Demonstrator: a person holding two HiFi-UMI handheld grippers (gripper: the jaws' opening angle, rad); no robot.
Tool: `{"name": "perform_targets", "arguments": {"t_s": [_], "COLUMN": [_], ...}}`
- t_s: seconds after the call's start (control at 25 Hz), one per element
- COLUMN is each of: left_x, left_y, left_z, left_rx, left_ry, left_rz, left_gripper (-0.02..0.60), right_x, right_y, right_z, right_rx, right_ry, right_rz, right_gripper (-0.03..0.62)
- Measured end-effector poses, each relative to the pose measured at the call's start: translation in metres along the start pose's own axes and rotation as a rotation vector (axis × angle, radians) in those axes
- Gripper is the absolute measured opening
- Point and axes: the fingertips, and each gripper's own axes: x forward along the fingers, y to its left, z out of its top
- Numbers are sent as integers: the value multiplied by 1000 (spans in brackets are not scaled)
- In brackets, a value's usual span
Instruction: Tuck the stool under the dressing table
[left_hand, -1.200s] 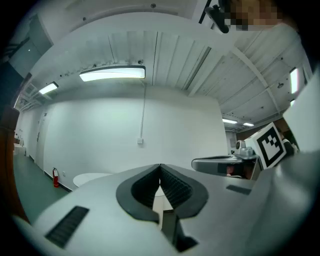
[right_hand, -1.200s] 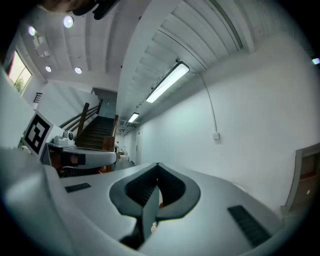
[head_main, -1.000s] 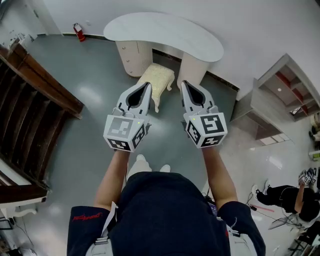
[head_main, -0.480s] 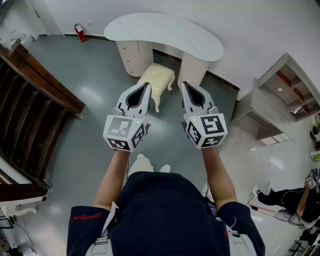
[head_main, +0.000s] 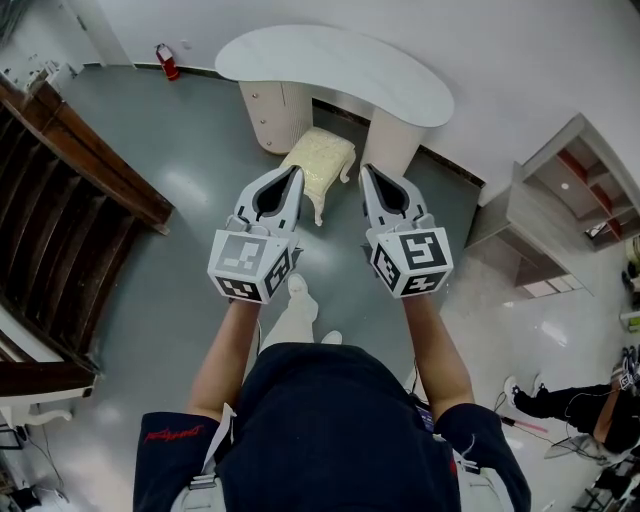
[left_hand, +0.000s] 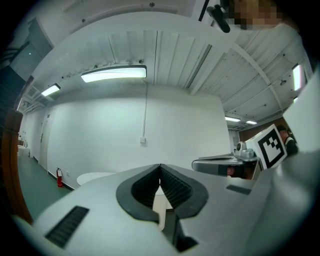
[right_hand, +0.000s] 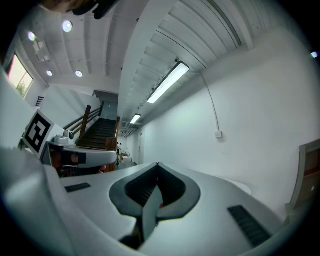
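Well short of the stool, both claws closed and empty.

Held level out front, the left claw and right claw each have their jaws pressed together with nothing between them, as each claw's own view confirms. The cream stool stands on the grey floor beyond them, at the near mouth of the gap between the two pedestals of the white desk. It sits slightly askew and looks not fully under. A clean finish probably means stepping closer and lowering both claws to seat height. Set them against the seat's near edge, one toward each side, and push evenly and straight so no leg catches a pedestal.
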Motion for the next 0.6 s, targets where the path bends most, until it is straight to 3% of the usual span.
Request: {"name": "perform_targets", "arguments": {"t_s": [0.6], "left_x": [47], "left_y": [44], "left_z": [-6], "left_rx": [-4], "left_ry": [12], "left_rz": [13], "left_gripper": [16], "right_x": [62], "right_y": [-22], "right_z": [-4], "right_rx": [5], "right_ry": [2], "right_rz": [11], "right_gripper": [15]}}
